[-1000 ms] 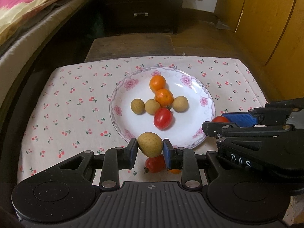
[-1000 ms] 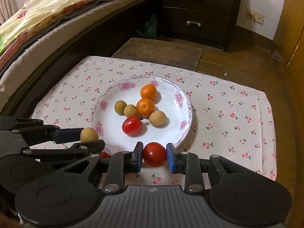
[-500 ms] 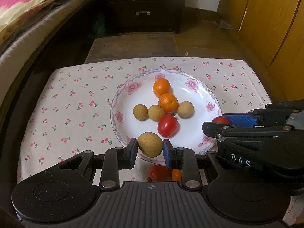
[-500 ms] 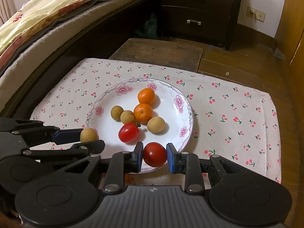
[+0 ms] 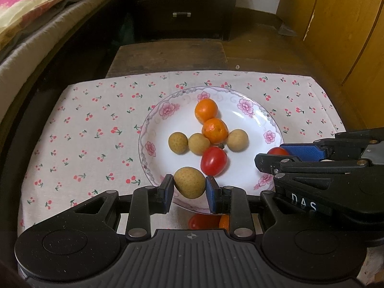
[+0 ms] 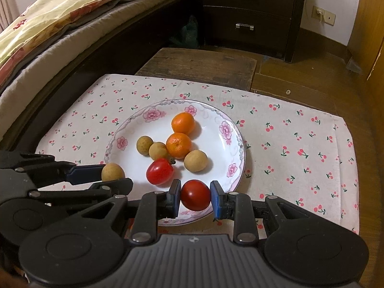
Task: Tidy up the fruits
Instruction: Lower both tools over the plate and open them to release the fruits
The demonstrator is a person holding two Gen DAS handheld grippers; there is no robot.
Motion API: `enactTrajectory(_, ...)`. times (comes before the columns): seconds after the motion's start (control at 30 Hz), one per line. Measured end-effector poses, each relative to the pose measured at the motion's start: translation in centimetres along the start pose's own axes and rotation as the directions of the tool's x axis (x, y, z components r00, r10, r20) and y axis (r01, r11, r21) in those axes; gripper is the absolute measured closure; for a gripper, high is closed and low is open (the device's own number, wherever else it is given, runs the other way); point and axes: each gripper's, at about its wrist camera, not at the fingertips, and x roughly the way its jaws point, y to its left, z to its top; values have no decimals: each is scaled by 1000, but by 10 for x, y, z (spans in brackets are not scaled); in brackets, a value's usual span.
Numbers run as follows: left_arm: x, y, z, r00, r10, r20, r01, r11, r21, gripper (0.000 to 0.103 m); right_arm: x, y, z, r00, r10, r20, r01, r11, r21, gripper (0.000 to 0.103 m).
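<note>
the left gripper [image 5: 189, 187] is clamped on a tan longan [image 5: 189, 185], its blue pads pressed against both sides of the fruit. the right gripper [image 6: 195, 198] is clamped the same way on a red cherry tomato [image 6: 195, 195]. both grips look as they did a second ago, with neither fruit slipping.

what differs is where the two held fruits sit against the floral plate [image 5: 249, 117]. a second ago the longan hung in front of the plate's near rim, over the cherry-print cloth [image 5: 91, 124]; now it shows over the near left part of the plate, inside the rim. the held tomato, earlier in front of the near rim, now shows over the near right part of the plate.

on the plate the group has not shifted: two small oranges [image 5: 206, 110] in a line toward the far side, three longans [image 5: 178, 142] across the middle, and one cherry tomato [image 5: 213, 160] nearest the grippers, touching the nearer orange.

below the left gripper's fingers, a red tomato [image 5: 200, 221] and an orange fruit [image 5: 224, 222] lie on the cloth just outside the near rim, more hidden behind the gripper than before.
</note>
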Motion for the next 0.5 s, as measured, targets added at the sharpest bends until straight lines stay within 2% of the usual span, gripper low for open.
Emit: enactTrajectory(0.5, 6, 3, 2, 1000, -3, -12, 2, 1000, -19, 68, 5, -1, 2, 1000, 1, 3, -1, 1000, 0, 74)
